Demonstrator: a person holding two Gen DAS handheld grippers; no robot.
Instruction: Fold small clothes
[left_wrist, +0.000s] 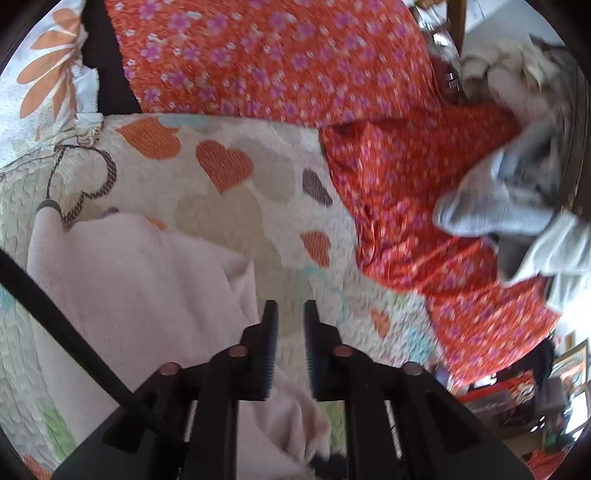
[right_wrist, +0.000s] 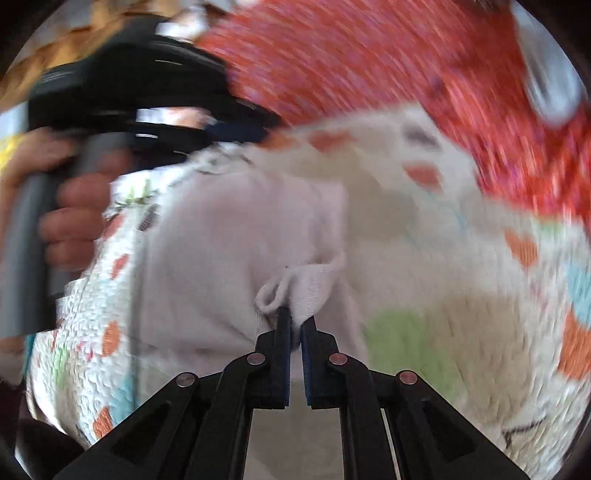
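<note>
Lay on heart-print quilt (right_wrist: 461, 314): pale pink knit garment (right_wrist: 221, 240). Right gripper (right_wrist: 295, 321) clamped its bunched edge; left gripper (left_wrist: 290, 314) gaped slightly, empty, just beside it.

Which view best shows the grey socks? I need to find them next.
The left wrist view: the grey socks lie in plain sight on the red floral cloth. The right wrist view shows only a blurred grey shape at its upper right edge.
</note>
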